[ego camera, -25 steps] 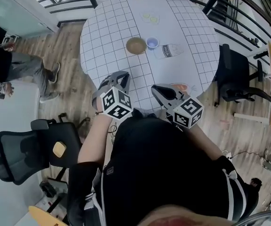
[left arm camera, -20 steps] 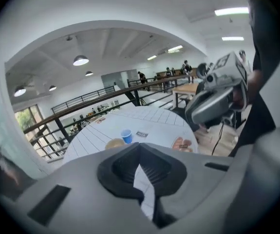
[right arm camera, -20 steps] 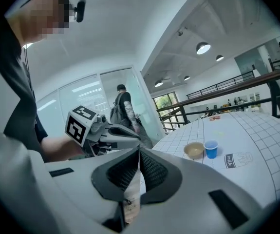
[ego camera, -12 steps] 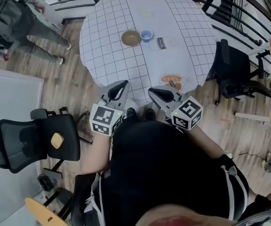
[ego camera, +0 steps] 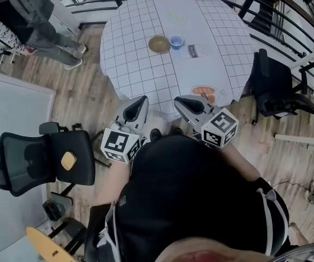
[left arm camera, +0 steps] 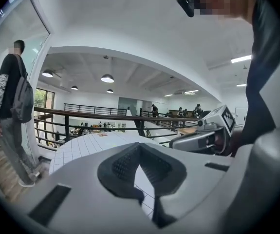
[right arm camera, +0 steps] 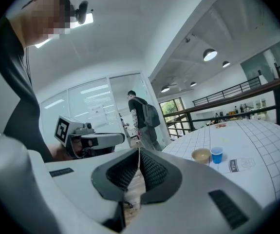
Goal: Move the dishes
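Grid tbl (ego camera: pixel 140 64) w/ bowl (ego camera: pixel 159 43), wood floor (ego camera: pixel 86 108)

Open mezzanine office, wood underfoot and white overhead

A round table (ego camera: pixel 135 53) in a grid-lined white cloth stands on the plank floor (ego camera: pixel 86 97), with a black railing (left arm camera: pixel 91 114) along its far side. A black mesh chair (ego camera: pixel 20 168) sits near left beside a white partition (ego camera: pixel 9 119), another black chair (ego camera: pixel 271 86) to the right. Round ceiling lamps (left arm camera: pixel 107 78) glow, and daylight enters by a far window (right arm camera: pixel 171 110).
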`<state>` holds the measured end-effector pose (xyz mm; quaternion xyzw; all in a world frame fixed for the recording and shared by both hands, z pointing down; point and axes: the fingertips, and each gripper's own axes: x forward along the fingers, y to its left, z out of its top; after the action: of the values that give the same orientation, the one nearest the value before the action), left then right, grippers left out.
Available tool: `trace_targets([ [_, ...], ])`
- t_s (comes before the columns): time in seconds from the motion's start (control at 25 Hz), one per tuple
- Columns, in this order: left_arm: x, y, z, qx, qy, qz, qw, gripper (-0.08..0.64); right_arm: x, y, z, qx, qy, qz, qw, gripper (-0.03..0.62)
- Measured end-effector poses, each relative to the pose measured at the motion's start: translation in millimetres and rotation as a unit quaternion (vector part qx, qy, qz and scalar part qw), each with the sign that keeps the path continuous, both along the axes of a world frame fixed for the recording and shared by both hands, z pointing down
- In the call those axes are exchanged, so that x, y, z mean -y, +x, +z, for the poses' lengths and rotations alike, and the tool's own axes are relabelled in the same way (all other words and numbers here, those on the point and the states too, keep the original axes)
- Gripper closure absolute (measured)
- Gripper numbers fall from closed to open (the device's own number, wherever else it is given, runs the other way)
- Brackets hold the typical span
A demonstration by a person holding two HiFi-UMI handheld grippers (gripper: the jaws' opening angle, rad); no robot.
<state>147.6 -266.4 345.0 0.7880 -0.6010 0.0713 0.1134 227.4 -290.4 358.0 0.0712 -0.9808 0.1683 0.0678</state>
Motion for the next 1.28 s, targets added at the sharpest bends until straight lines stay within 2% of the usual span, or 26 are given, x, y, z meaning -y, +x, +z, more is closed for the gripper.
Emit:
trace_targets([
  [0.24,-2.5,-0.4,6.3,-0.008,-0.005,0.002,1.0000,0.557,-4.3,-1.7,3.1,-0.002,-0.001,-0.005,1.000,0.571],
  [0.48,-6.1,-10.6,6.5,0.006,0.015,-0.041,0.9990,0.555,-9.3,-9.8,19.9,-0.007,-0.022,-0.030,0.999,0.571],
  [0.6,-21.0,-27.1,7.7,0.016,0.008,-0.089,0.9958,0.555,-24.5,-32.2,29.6,-0.011,-0.035,-0.089,0.995,0.571],
  [0.76,-55.3,-51.4,2.1,0.014,0.013,-0.156,0.9875,0.555,-51.3,-68.4,34.5,-0.018,-0.037,-0.173,0.984,0.571],
  [0.92,-110.7,-94.1,-5.0,-0.004,0.040,-0.245,0.9686,0.555,-94.0,-116.6,31.2,-0.023,-0.027,-0.252,0.967,0.571],
  [1.08,-179.1,-138.4,-5.6,0.003,0.045,-0.312,0.9492,0.555,-156.0,-168.0,28.0,-0.030,-0.017,-0.318,0.947,0.571],
  [1.28,-280.8,-188.7,1.9,0.014,0.039,-0.403,0.9141,0.555,-254.0,-228.5,27.8,-0.044,-0.006,-0.421,0.906,0.571],
])
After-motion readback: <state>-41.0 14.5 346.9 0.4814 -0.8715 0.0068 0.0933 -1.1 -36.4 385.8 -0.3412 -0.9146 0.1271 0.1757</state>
